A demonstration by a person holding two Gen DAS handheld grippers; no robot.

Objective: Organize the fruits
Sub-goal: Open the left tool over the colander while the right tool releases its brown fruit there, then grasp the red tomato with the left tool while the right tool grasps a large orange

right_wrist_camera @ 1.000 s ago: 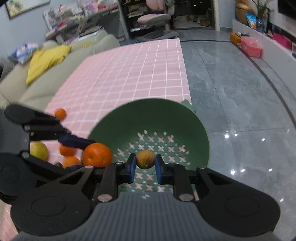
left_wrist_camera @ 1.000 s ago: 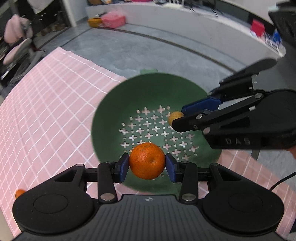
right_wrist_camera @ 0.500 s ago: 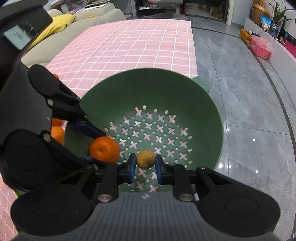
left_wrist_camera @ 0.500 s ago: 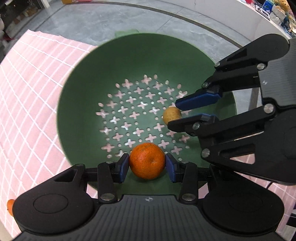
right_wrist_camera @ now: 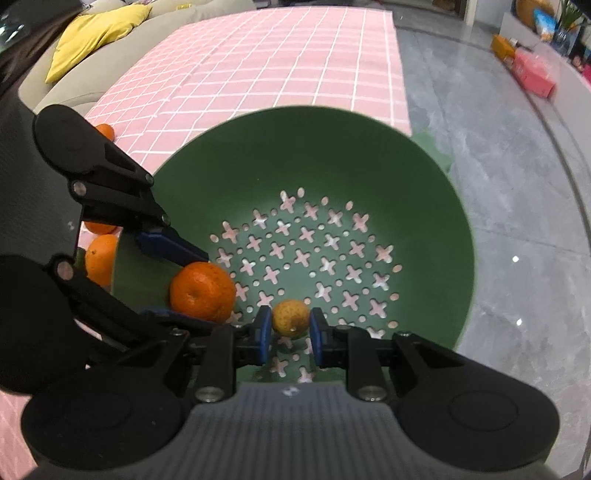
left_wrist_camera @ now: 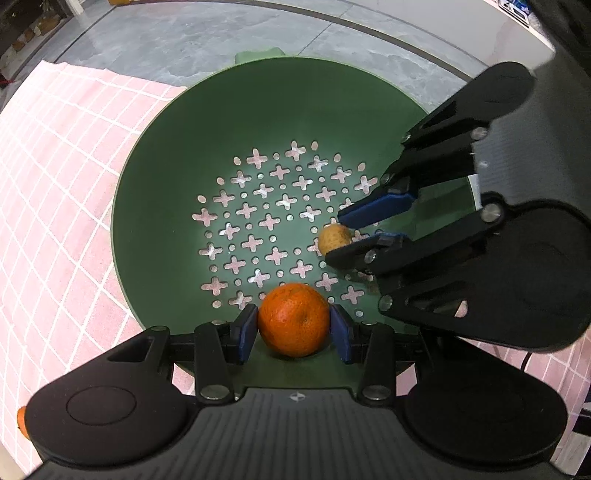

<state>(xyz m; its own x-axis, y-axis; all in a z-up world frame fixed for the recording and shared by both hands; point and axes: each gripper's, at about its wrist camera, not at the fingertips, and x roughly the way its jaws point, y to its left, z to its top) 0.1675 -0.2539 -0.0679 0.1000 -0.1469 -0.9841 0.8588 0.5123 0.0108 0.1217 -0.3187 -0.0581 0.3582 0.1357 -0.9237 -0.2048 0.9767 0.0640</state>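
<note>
Left wrist view. Desk under a pink cloth with a white grid (left_wrist_camera: 55, 192); grey polished stone floor (left_wrist_camera: 184, 40) beyond its edge, a pale curved ledge at far right. Dark green plastic colander bowl with cross-shaped holes (left_wrist_camera: 166, 177) sits at the desk's edge and fills most of the view. Left tool (left_wrist_camera: 293, 326) points down into the bowl, its blue pads on either side of a round orange mandarin (left_wrist_camera: 293, 319), narrow grip, fruit low near the bowl's near wall. Right tool (left_wrist_camera: 345, 236) reaches in from the right, clamped on a small yellow-brown round fruit (left_wrist_camera: 332, 238) just above the perforated floor. A sliver of another orange fruit (left_wrist_camera: 21, 421) shows at the far left edge, on the cloth.

Right wrist view. Same pink cloth (right_wrist_camera: 277, 66) running away; beige sofa with a yellow cushion (right_wrist_camera: 99, 33) at upper left, grey floor (right_wrist_camera: 517, 206) at right, a pink box (right_wrist_camera: 535, 74) beside the far wall. Right tool (right_wrist_camera: 290, 330) shut on the small fruit (right_wrist_camera: 290, 317) inside the bowl (right_wrist_camera: 424, 192). Left tool (right_wrist_camera: 192, 280) holds the mandarin (right_wrist_camera: 202, 291) just left of it. More loose mandarins (right_wrist_camera: 99, 258) lie on the cloth outside the bowl's left wall.

Against a second ago: both tools have come down from above the rim to inside the bowl, which now looms larger; both grips unchanged.
</note>
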